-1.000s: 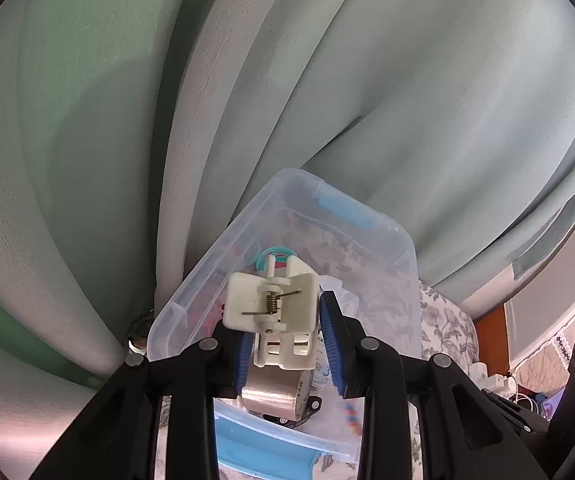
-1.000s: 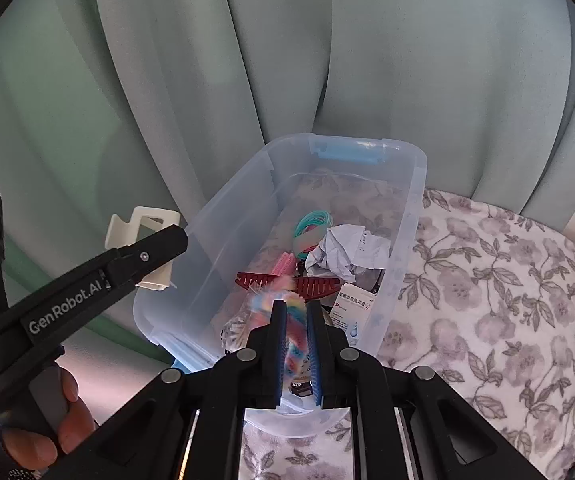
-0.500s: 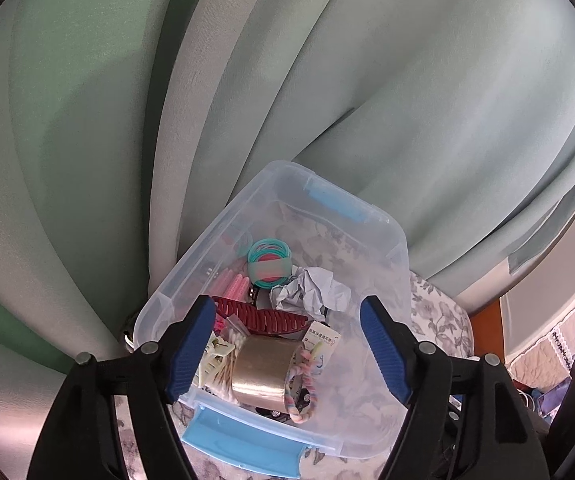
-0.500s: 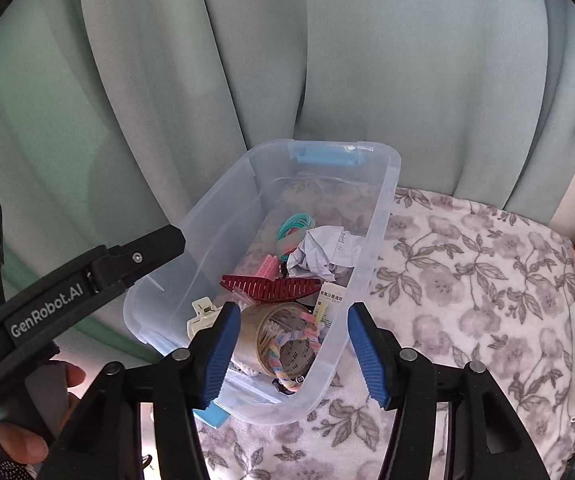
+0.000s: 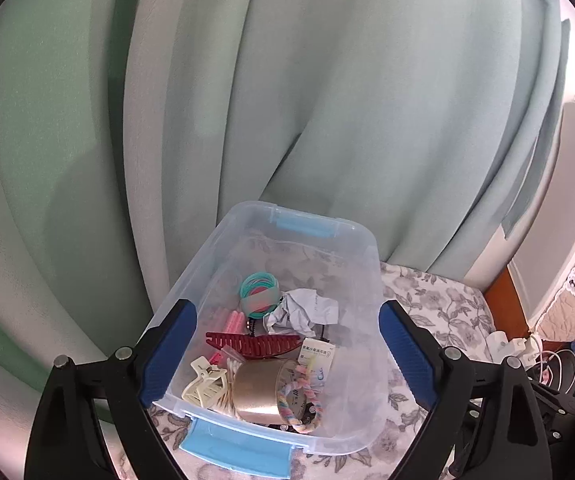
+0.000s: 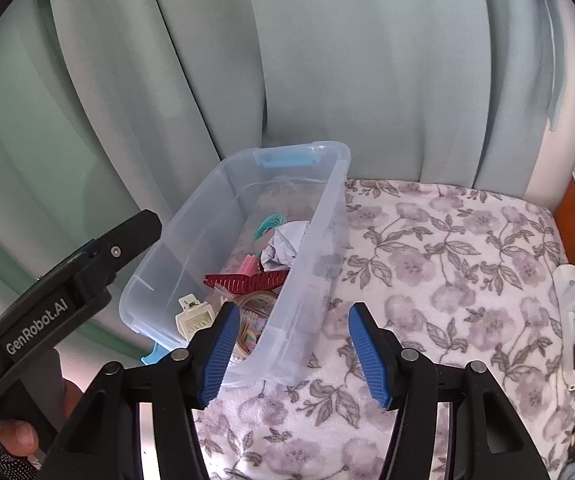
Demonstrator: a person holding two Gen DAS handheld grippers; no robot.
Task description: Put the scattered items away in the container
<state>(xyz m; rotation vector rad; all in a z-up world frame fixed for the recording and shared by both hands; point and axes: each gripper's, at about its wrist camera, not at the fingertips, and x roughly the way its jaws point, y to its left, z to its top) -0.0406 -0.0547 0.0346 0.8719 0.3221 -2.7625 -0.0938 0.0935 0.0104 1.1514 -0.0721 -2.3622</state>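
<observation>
You held your left gripper above the near end of the clear container, its fingers spread wide and still opening, with nothing between them. Your right gripper hung over the container's near right corner, its fingers apart and empty; the right wall of the container showed through the gap between them.

The container sat on the bed, on its flowered cover, at the bed's left edge and close against the pale green curtain. It had a blue latch at each end.

Everything you could see of the task's items lay inside it. At the near end a cream hair claw rested just beside a roll of brown tape, and a pastel braided ring lay across the tape's open side. A small bag of cotton swabs was wedged between the claw and the tape. Behind them a dark red comb clip lay crosswise, with a small white box touching its right end. Pink rollers lay along the left wall. Further back sat a crumpled paper and, just beside it, a bundle of teal hair ties.

In the right wrist view your hand gripped the left tool at the lower left. White chargers and cables lay off the bed's right edge.
</observation>
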